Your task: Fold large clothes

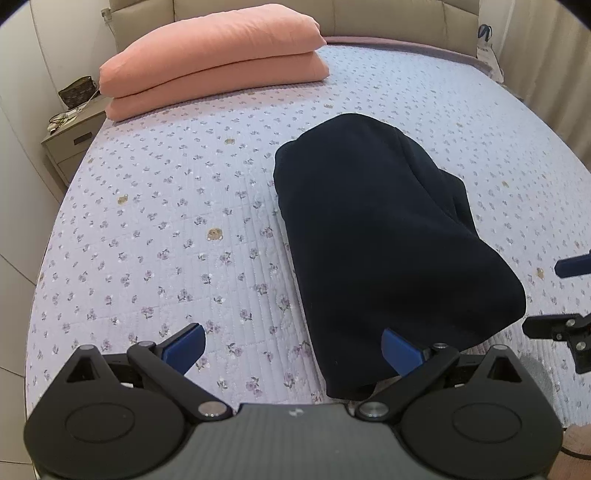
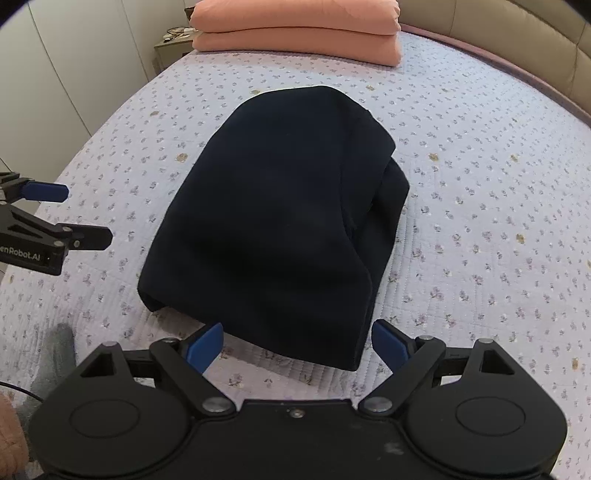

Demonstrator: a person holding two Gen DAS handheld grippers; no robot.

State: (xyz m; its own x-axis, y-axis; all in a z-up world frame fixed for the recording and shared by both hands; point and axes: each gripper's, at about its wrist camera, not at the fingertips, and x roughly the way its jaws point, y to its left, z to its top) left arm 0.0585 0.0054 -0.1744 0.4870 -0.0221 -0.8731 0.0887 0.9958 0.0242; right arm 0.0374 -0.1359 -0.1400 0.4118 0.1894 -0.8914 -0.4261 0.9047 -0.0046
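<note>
Right under your lens, the right gripper [image 2: 297,343] stands spread wide with nothing between its blue pads [image 2: 205,345], and the near hem of the dark navy garment [image 2: 280,221] sits just ahead of them at 12 o'clock. Your left gripper [image 1: 293,349] is spread wide too and holds nothing; in its own view the garment [image 1: 384,236] lies off at 1 o'clock, its near corner just beside that gripper's right pad [image 1: 400,350], whether touching I cannot tell.

That garment rests on the floral quilted bed cover [image 2: 480,206] as a thick, rounded bundle, folded over itself, with a looser layer peeking out along the 3 o'clock side. Beyond it at 12 o'clock, well apart, sit the stacked pink pillows [image 2: 295,33], and a bedside cabinet [image 1: 72,142] stands off the bed at 10 o'clock in the left view.

By the look of it, this is soft, plush, fleece-like cloth: limp, bulky, light for its bulk and not fragile. You'd expect it to sag and slide open if lifted by one layer only. Judging from the bundle, your best hold is the near edge, one gripper at each near corner, biting through all layers at once so the fold stays together. Watch that loose side layer; it may slip free.
</note>
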